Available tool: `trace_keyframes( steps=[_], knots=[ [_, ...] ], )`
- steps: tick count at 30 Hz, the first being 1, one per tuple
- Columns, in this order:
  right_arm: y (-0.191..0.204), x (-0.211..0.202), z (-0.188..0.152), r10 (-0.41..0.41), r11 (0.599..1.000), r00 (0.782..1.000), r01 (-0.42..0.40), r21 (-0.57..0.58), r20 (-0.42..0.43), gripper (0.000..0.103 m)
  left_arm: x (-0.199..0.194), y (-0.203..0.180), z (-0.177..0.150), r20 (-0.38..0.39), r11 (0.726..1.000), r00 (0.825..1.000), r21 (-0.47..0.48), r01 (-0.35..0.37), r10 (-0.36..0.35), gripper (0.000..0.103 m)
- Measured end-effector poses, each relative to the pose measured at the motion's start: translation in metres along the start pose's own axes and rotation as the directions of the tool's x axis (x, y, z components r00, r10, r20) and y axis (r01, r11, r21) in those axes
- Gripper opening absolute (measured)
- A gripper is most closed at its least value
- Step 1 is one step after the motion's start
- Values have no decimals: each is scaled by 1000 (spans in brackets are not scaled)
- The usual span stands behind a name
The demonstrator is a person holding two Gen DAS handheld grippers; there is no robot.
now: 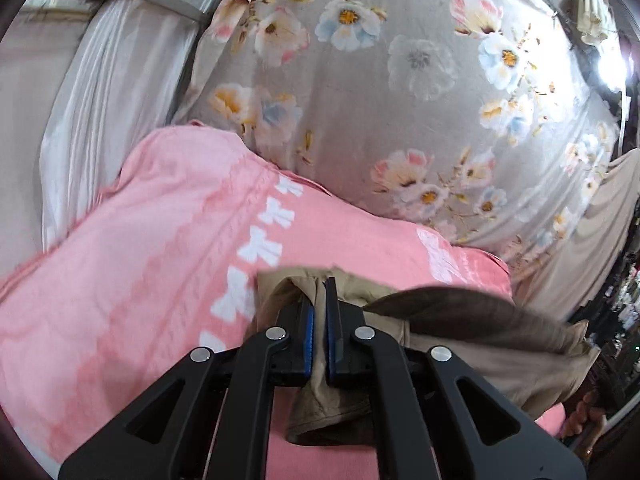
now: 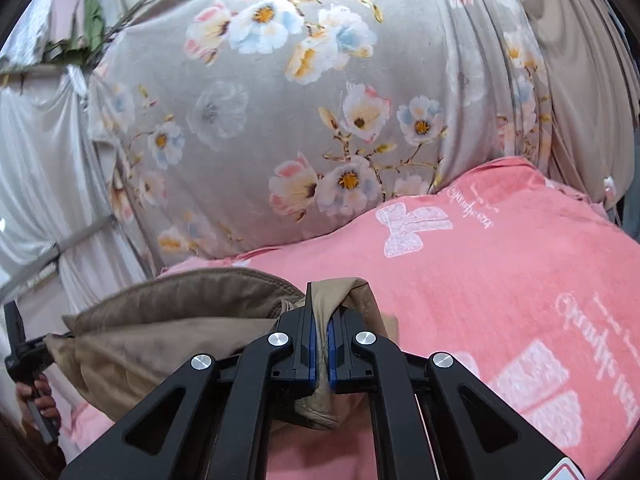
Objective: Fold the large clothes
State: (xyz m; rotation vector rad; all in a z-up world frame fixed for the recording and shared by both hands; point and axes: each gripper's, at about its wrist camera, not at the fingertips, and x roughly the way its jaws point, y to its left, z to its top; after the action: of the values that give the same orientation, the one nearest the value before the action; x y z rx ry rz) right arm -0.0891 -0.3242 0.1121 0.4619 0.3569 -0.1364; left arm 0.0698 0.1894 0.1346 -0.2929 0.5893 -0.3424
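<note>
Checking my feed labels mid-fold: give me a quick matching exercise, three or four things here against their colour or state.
Things:
1. khaki garment
2. towel blanket
3. floral sheet
4. left gripper

Descriptions:
A. grey with flowers
B. pink with white bows
C. shut on cloth
D. tan, pinched at both ends

Pairs: 1-D, 2-B, 3-A, 4-C

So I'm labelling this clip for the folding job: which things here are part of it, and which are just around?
In the job:
- khaki garment
- left gripper, shut on it
- right gripper, shut on it

Just around:
- pink towel blanket beneath
- grey floral sheet behind
- white curtain
</note>
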Motion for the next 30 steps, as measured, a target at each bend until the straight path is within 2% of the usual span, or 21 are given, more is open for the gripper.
trace_keyframes(
  steps=[2,3,5,6,7,8,12,13,17,22,26,30],
  knots=[
    [-17,50,10,-6,997,998,10,78,-57,3,40,-1,13,-31,999,998,-4,-49,49,5],
    [-26,80,11,-18,993,995,29,112,-98,3,77,-4,19,-67,994,992,20,-106,107,5],
    [-40,136,6,-54,986,983,80,148,-173,3,125,-8,19,-109,981,976,59,-185,191,5],
    [-44,155,3,-67,983,977,99,155,-202,3,161,-11,16,-135,967,959,86,-239,249,5],
    [-50,175,-4,-83,978,968,125,165,-237,3,180,-10,13,-156,959,948,97,-265,277,5],
    [-56,197,-11,-93,973,957,146,178,-274,3,213,-8,7,-201,947,927,117,-299,317,5],
    [-72,251,-42,-137,958,920,218,188,-366,3,284,11,-20,-309,918,864,137,-372,397,6],
    [-76,261,-49,-141,954,914,228,195,-380,3,297,16,-27,-327,914,854,141,-379,405,6],
    [-85,280,-65,-139,948,903,239,209,-406,3,315,20,-41,-325,905,845,165,-392,425,7],
    [-76,290,-75,-187,958,895,258,127,-405,2,329,18,-51,-304,886,834,217,-411,461,7],
    [-76,286,-76,-178,962,907,241,126,-382,5,329,16,-55,-285,880,836,228,-416,469,7],
    [-84,265,-65,-96,960,931,180,214,-352,13,320,20,-53,-279,896,853,203,-396,440,8]
  ],
)
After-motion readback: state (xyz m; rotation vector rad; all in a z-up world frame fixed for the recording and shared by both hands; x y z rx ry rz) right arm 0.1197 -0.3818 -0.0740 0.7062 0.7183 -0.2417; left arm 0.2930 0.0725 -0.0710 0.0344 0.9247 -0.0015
